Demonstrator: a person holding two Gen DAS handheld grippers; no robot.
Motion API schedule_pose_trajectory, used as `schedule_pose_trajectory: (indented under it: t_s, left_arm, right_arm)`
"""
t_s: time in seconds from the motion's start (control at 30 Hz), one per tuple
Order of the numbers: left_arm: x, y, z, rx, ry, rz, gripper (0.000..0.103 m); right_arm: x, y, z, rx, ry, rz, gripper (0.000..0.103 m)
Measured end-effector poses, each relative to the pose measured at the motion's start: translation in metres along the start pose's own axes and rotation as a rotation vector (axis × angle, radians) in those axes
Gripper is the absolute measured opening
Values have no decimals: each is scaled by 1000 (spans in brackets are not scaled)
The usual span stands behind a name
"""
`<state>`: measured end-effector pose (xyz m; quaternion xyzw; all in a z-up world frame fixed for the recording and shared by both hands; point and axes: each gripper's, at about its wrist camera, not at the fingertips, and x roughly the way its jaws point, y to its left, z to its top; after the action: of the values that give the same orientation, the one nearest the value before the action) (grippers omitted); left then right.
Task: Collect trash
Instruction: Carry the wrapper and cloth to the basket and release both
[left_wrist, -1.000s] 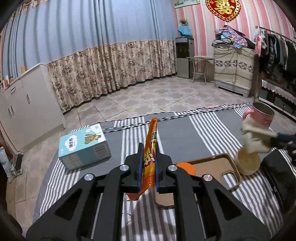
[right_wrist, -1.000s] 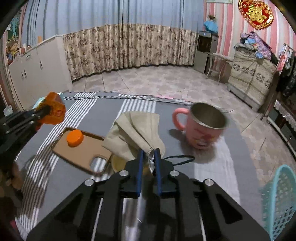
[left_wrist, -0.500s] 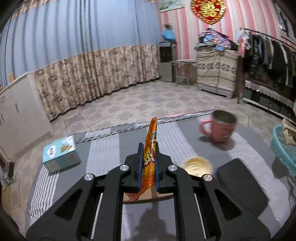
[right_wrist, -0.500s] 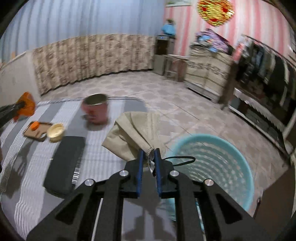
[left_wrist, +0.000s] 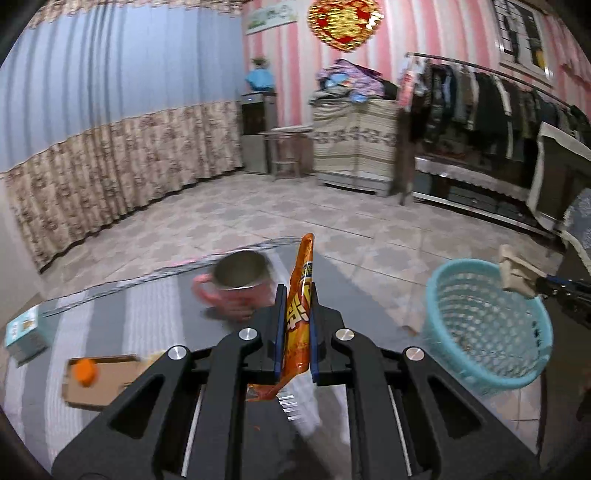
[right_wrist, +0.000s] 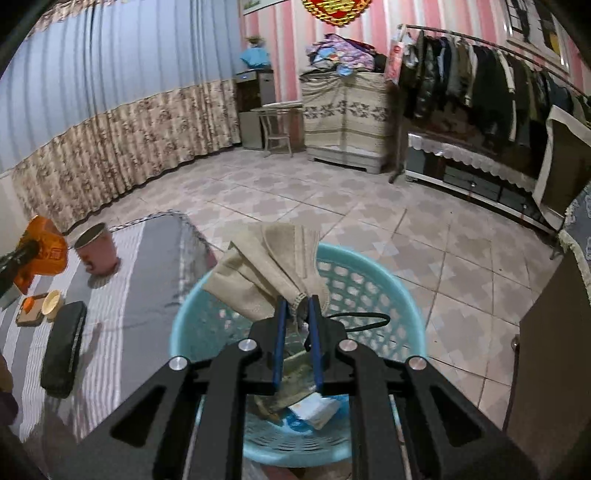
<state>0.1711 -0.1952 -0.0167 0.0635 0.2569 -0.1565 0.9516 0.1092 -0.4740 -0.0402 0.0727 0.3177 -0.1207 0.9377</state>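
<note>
The left gripper is clamped on a flat orange snack wrapper, its long axis upright, top end pointing up, above the striped counter's far edge. The right gripper pinches a crumpled beige paper napkin, fanning upward, over the round turquoise plastic basket on the floor beyond the counter's corner.

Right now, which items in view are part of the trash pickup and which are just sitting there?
Part of the job:
- orange snack wrapper, clamped in the left tongs
- beige crumpled napkin, clamped in the right tongs above the basket
- blue trash basket, some rubbish already inside

Just lying about:
- pink mug
- black case
- small cardboard tray
- blue tissue box
</note>
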Motion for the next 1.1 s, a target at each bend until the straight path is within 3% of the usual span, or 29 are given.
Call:
schedule_pose_trajectory:
  t_s: [0.27, 0.67, 0.77, 0.83, 0.9, 1.1]
  left_arm:
    - [29, -88, -2, 69, 18, -80, 9]
    - [67, -166, 0, 145, 88, -187, 12]
    - [70, -173, 1, 152, 84, -185, 30]
    - [67, -170, 4, 141, 70, -171, 53]
    - [65, -164, 7, 134, 56, -152, 64]
    - [51, -127, 9, 101, 25, -48, 87]
  right_arm:
    - [15, -30, -3, 66, -2, -27, 13]
    - [24, -66, -14, 147, 15, -59, 13]
    - [27, -66, -14, 142, 16, -54, 13]
    - [30, -66, -16, 138, 20, -54, 13]
    - [34, -66, -18, 136, 29, -55, 13]
    - [42, -54, -17, 100, 40, -39, 13]
